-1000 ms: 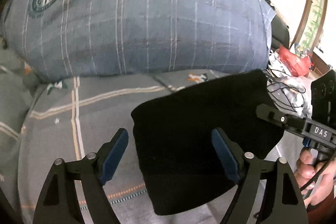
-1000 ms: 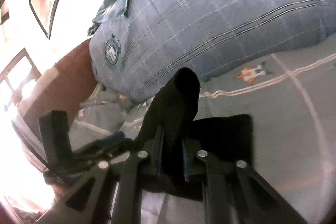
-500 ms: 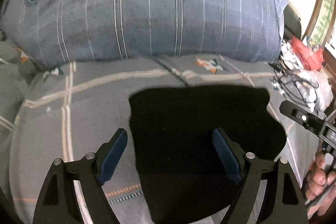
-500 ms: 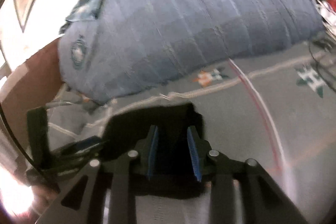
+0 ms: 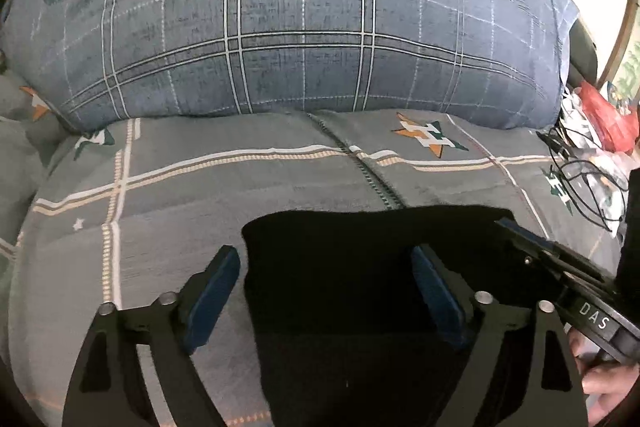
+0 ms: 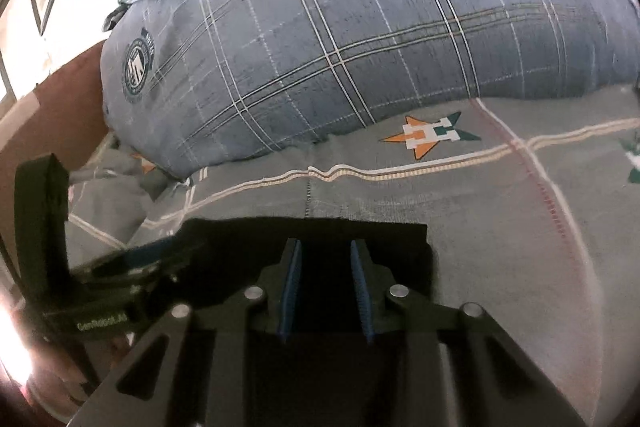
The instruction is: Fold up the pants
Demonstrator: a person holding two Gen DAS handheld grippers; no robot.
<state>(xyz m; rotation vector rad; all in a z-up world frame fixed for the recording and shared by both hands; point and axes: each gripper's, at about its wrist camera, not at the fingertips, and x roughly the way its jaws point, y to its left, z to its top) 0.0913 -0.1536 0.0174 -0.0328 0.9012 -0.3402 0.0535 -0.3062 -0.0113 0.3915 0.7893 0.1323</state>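
The black pants (image 5: 360, 279) lie folded on the bed (image 5: 200, 195), soft and floppy, best grabbed by a corner, with the left hand-held gripper (image 5: 326, 291) and right hand-held gripper (image 6: 325, 291) both spread over them.

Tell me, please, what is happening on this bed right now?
A person is folding black pants on a grey patterned bedspread, with one tool in each hand. The pants lie flat in a folded, roughly rectangular shape in front of a large blue plaid pillow. The left tool is wide open above the cloth, and the right tool is also open, gripping nothing.
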